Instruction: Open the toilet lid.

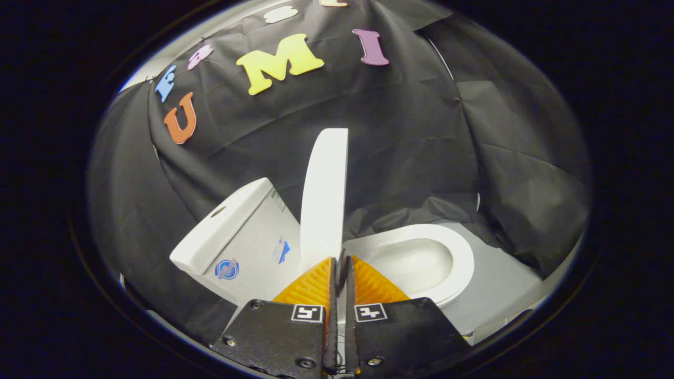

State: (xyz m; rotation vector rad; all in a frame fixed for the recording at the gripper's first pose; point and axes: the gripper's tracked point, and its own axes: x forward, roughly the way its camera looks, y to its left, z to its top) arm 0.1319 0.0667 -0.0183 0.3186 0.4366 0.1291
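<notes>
Bowl [416, 260] sits bare beside the raised toilet lid [324, 195]. Your gripper [339, 266] has its jaws nearly together, tips at the lid's lower edge; whether they pinch it, you can't tell.

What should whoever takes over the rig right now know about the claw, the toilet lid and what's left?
Claw: fingers closed together with almost no gap, tips at the lower edge of the lid; whether they pinch the lid edge cannot be told.
Toilet lid: raised, standing about upright, edge-on just ahead of the fingers, between the tank and the bowl.
Seat: down, bowl exposed.
Done: lid is up.
Left: probably just ease the claw away and check that the lid stays standing.
</notes>
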